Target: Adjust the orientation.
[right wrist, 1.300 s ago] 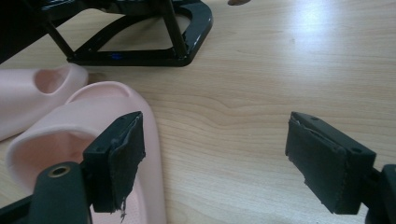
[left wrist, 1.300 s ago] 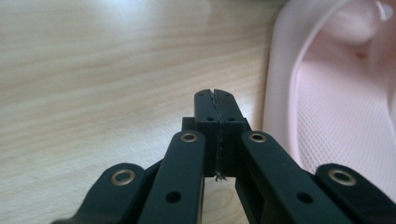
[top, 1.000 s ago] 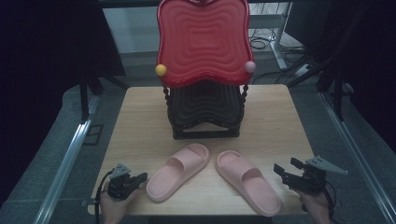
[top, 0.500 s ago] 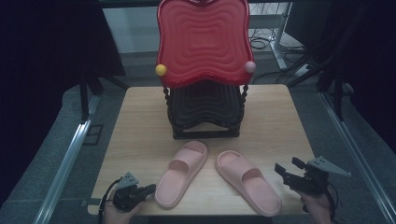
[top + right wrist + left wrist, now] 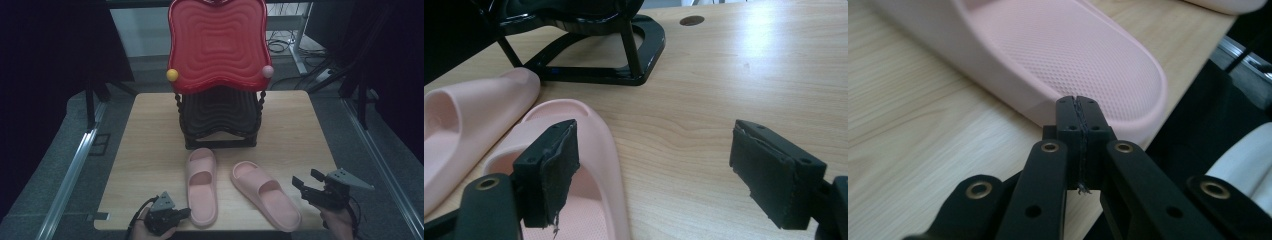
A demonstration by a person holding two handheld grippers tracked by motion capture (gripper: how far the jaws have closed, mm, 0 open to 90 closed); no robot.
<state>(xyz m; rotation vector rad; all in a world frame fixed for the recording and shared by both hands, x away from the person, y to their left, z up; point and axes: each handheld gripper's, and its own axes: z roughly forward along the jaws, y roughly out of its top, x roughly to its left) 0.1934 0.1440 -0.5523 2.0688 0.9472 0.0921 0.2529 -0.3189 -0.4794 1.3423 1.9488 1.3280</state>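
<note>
Carefully nudge the left slipper (image 5: 201, 185) straight with the closed left claw (image 5: 184, 213), keeping the wide-open right claw (image 5: 305, 179) clear.

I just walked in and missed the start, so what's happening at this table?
A person works two hand-held grippers over a pair of pink slippers lying in front of a red and black rack. The left gripper, jaws shut with nothing between them, sits at the heel of the left slipper. The right gripper is open beside the right slipper, not touching it.
</note>
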